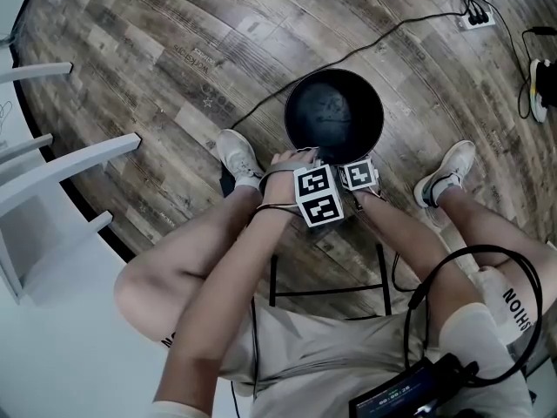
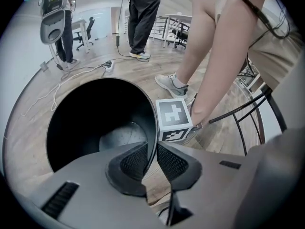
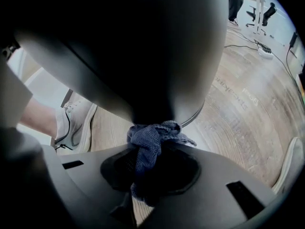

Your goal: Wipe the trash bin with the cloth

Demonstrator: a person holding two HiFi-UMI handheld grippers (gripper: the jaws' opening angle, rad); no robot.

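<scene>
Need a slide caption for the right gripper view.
Right gripper pinching a blue cloth against the outer wall of the black bin.

Trash bin (image 1: 335, 111) mouth unobstructed from above. Left shoe (image 1: 237, 157) and right shoe (image 1: 444, 174) flank it closely; cable (image 1: 348, 55) crosses floor (image 1: 174, 59) beyond.
</scene>
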